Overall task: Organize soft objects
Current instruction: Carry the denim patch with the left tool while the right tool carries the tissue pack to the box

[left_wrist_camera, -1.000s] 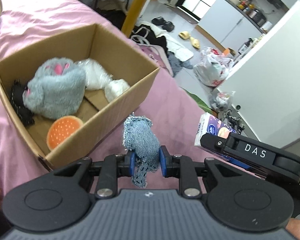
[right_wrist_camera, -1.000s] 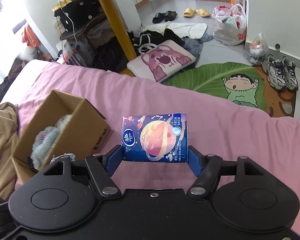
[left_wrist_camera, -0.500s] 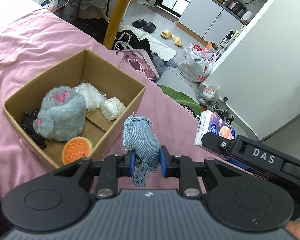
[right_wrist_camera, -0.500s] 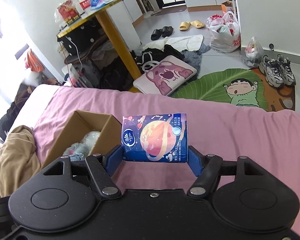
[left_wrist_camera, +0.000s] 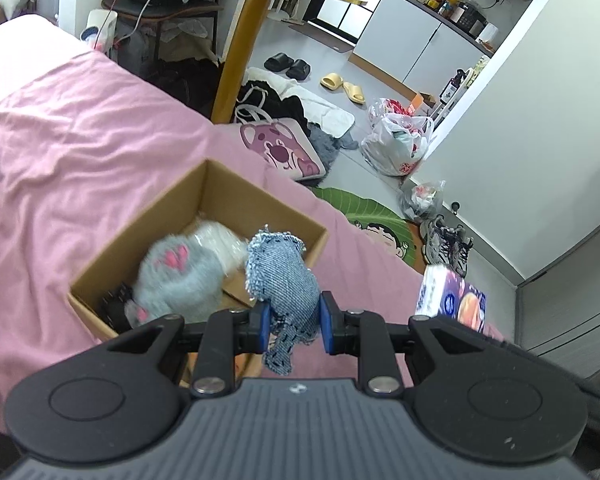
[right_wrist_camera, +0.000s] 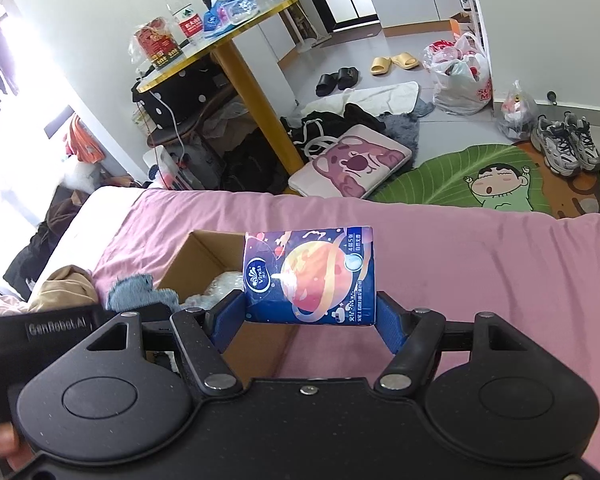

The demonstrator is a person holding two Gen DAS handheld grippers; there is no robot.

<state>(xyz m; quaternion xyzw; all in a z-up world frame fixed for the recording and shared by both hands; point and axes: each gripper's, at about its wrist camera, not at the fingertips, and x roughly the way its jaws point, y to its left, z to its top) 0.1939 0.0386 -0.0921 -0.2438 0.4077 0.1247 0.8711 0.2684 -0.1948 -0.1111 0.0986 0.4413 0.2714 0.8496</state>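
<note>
left gripper (left_wrist_camera: 292, 322) squeezes jeans pouch (left_wrist_camera: 282, 280) above box (left_wrist_camera: 256, 204) | right gripper (right_wrist_camera: 310, 316) squeezes tissue pack (right_wrist_camera: 310, 276) beside box

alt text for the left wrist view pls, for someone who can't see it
The left gripper holds a frayed denim pouch over a pink bedsheet, just at an open cardboard box containing a grey plush paw. A tissue pack sits at right.

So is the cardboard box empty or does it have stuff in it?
Not empty. The cardboard box is open on top, holding a fluffy grey toy and a white bundle.
</note>
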